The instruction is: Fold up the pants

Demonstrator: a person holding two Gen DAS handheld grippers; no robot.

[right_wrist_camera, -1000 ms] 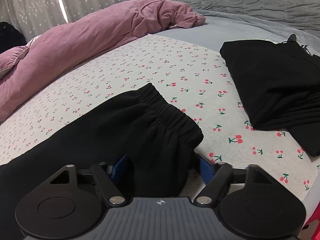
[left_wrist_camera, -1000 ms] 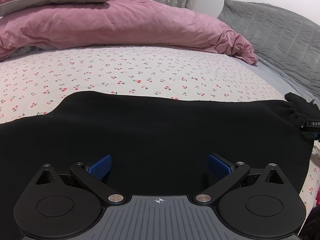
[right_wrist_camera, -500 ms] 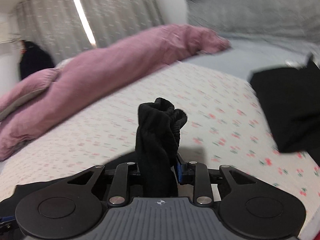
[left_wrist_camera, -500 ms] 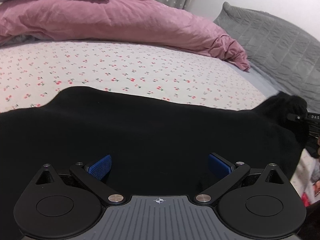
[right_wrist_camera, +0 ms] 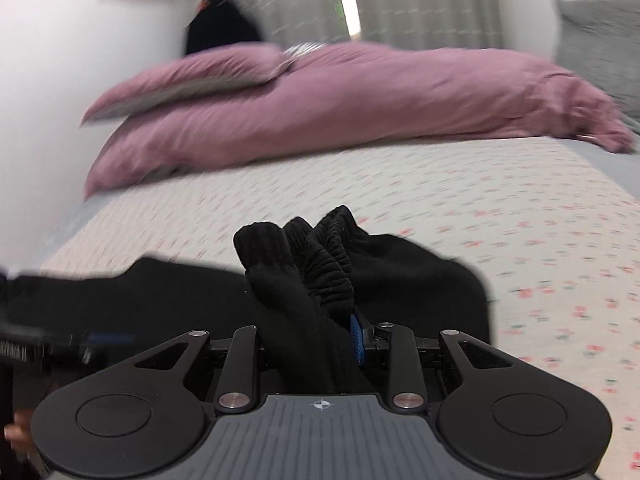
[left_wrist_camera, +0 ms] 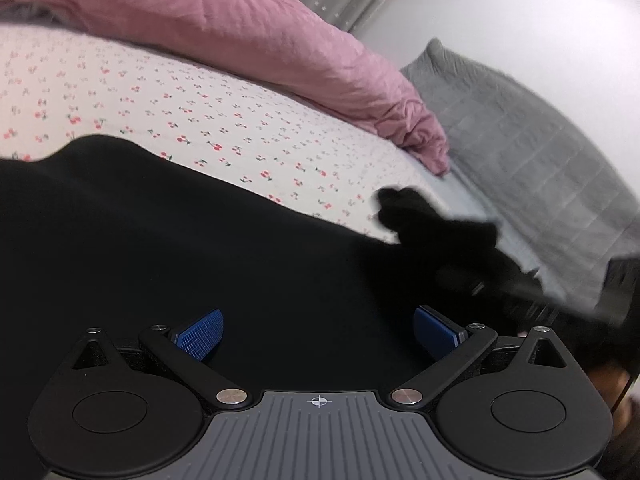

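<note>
Black pants (left_wrist_camera: pixel 192 248) lie spread across the cherry-print bed sheet (left_wrist_camera: pixel 168 100). My left gripper (left_wrist_camera: pixel 318 334) is open, its blue pads (left_wrist_camera: pixel 200 332) wide apart just above the flat black fabric. My right gripper (right_wrist_camera: pixel 308 332) is shut on the ribbed cuff end of the pants (right_wrist_camera: pixel 304 264), which bunches up between its fingers and is lifted over the rest of the pants (right_wrist_camera: pixel 416 280). The lifted cuff and the right gripper also show blurred in the left wrist view (left_wrist_camera: pixel 420 216).
A pink duvet (left_wrist_camera: pixel 248 36) and pillow (right_wrist_camera: pixel 192 80) lie along the far side of the bed. A grey quilted pillow (left_wrist_camera: pixel 520 128) is at the right. Grey curtains (right_wrist_camera: pixel 400 0) hang behind. The cherry sheet (right_wrist_camera: pixel 520 208) stretches to the right of the pants.
My right gripper closed on the pants cuff, lifted it and carried it leftward over the pants. The left gripper stayed open over the fabric, its view turning right.
</note>
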